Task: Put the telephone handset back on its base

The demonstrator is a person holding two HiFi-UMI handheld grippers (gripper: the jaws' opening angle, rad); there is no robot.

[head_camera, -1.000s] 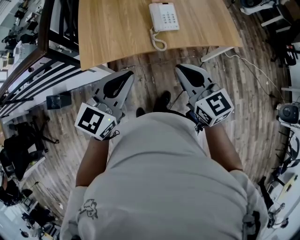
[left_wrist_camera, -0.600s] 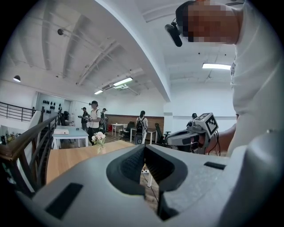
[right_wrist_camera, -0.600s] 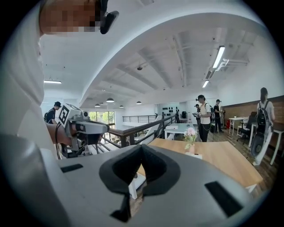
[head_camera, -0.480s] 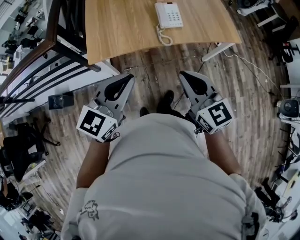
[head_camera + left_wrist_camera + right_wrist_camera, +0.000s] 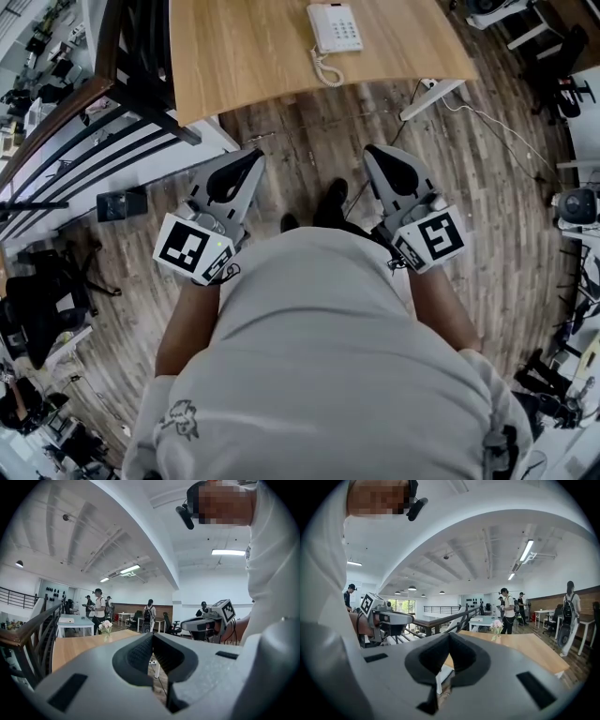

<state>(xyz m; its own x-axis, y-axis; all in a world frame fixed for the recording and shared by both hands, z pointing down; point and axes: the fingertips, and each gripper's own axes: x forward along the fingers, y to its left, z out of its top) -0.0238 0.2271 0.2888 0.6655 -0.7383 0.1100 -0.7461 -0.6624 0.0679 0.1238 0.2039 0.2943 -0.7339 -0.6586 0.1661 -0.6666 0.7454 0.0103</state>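
The white telephone sits at the near edge of the wooden table, far ahead of me, with its coiled cord hanging toward the edge. The handset seems to lie along the left side of the base; I cannot tell more at this distance. My left gripper and right gripper are held close to my body over the floor, well short of the table. Both are shut with nothing between the jaws, as the left gripper view and the right gripper view confirm.
A dark stair railing runs along the left, with a black box on the wood floor beside it. A white cable trails right of the table leg. A small vase of flowers stands on the table. Several people stand in the background.
The table and telephone have slid toward the top of the head view and look smaller, so I am farther from them. Both grippers stay shut and empty near my body.
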